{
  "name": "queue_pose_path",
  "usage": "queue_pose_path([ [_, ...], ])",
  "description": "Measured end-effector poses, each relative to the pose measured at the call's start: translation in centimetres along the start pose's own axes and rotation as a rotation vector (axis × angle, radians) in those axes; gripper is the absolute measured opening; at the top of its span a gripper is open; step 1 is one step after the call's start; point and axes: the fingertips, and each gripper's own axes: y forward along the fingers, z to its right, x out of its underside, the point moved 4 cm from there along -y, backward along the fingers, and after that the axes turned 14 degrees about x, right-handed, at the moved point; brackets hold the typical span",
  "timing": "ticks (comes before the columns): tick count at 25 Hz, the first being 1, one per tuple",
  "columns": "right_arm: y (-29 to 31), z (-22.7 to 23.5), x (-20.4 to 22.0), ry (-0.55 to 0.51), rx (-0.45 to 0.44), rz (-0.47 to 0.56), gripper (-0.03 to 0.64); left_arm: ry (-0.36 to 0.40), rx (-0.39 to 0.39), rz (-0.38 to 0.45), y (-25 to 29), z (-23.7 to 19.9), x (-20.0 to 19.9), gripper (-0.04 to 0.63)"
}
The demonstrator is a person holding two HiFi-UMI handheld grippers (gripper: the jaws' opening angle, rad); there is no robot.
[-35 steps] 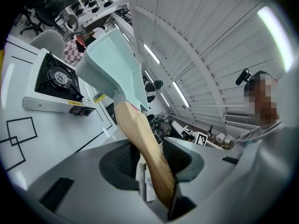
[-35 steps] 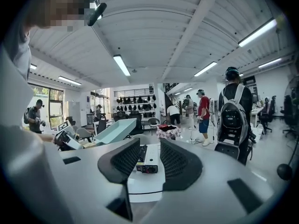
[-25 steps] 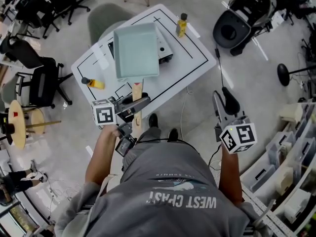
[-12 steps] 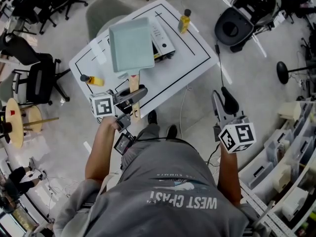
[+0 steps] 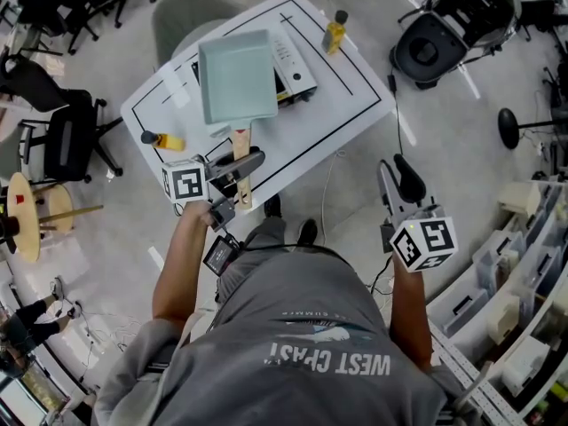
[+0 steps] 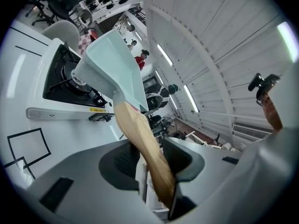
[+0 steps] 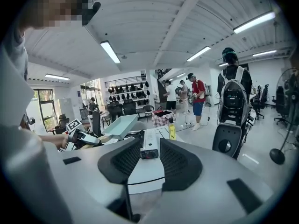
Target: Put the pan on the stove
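Observation:
A pale green square pan (image 5: 235, 78) hangs tilted over the white table-top stove (image 5: 300, 71), hiding most of it. My left gripper (image 5: 241, 169) is shut on the pan's wooden handle (image 5: 242, 149) at the table's near edge. In the left gripper view the handle (image 6: 140, 136) runs up between the jaws to the pan (image 6: 112, 55), whose underside is above the black burner (image 6: 60, 80). My right gripper (image 5: 391, 174) is open and empty, off the table to the right. From there I see the stove (image 7: 149, 146) and the pan (image 7: 120, 124) ahead.
On the white table (image 5: 355, 96) a yellow bottle (image 5: 335, 32) stands at the far right and a small yellow bottle (image 5: 163, 140) lies at the left. Office chairs (image 5: 67, 145) stand left of the table, a black wheeled seat (image 5: 444, 38) to the right. People stand in the background.
The left gripper keeps its hold on the pan handle over the stove, with only a slight shift. The right gripper has barely moved.

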Motion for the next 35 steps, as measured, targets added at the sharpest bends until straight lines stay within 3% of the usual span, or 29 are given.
queue_pose_path([
  [7,1.6,0.5,0.8,0.030,-0.006,-0.033,0.140,-0.071,0.002,0.025,0.7,-1.6,-0.1,0.149],
  [13,2.3,0.7,2.0,0.063,-0.011,-0.066,0.137,-0.056,-0.047,0.018,0.3,-2.8,0.1,0.149],
  [18,2.5,0.3,3.0,0.086,-0.017,-0.093,0.135,-0.114,-0.036,0.036,0.5,-2.9,1.2,0.150],
  [35,4.3,-1.0,6.5,0.136,-0.046,-0.218,0.120,-0.192,-0.082,0.021,-0.4,-6.0,2.9,0.150],
])
